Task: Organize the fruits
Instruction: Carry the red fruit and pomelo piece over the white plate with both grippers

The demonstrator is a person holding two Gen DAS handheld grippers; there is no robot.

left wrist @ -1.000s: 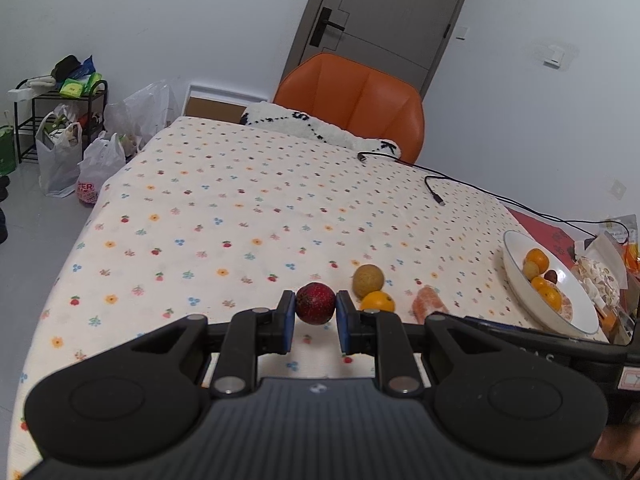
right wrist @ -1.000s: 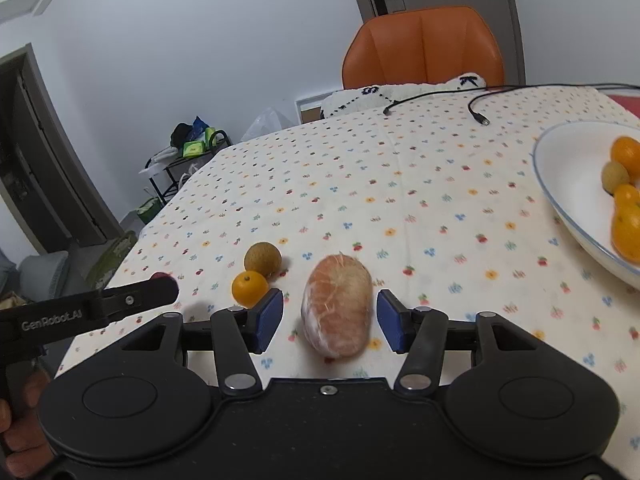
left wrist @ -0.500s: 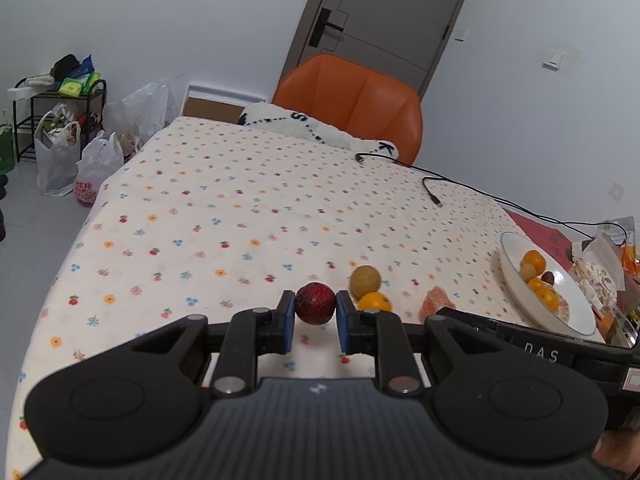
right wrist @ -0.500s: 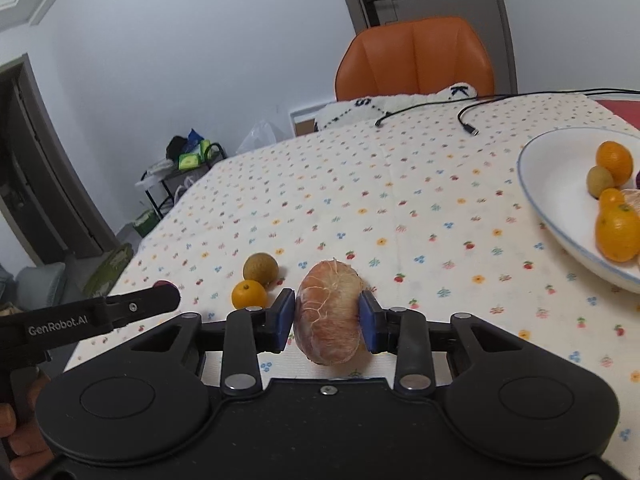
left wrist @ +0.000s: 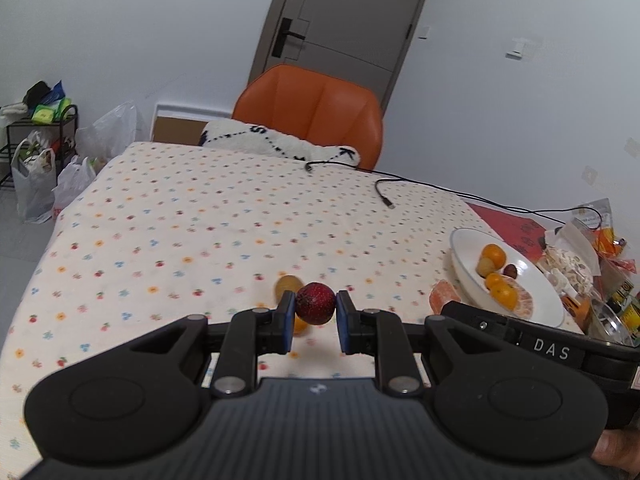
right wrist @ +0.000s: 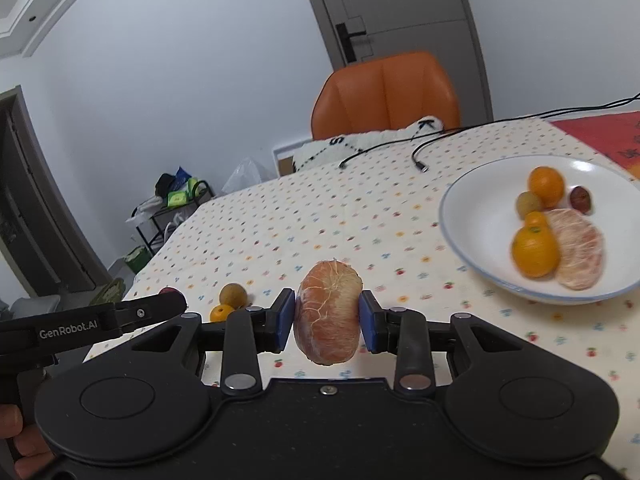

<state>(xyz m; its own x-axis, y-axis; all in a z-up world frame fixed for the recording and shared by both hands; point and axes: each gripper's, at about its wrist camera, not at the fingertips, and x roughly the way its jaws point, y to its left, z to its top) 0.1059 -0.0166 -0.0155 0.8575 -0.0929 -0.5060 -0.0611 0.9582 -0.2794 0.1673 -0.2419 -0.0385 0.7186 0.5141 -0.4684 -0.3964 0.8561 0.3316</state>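
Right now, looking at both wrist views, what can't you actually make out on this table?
- Small orange fruit, left wrist view: mostly hidden behind the left gripper fingers.
- Fruits in the white bowl, right wrist view: motion-blurred, so the small dark one cannot be identified.
- Packets beyond the bowl, left wrist view: cut by the right edge, labels unreadable.
- Underside of the peeled citrus in the right gripper: not visible.

Two wrist fisheyes, low over table (left wrist: 168, 216), facing chair (right wrist: 384, 92), sharing bowl (right wrist: 476, 216)
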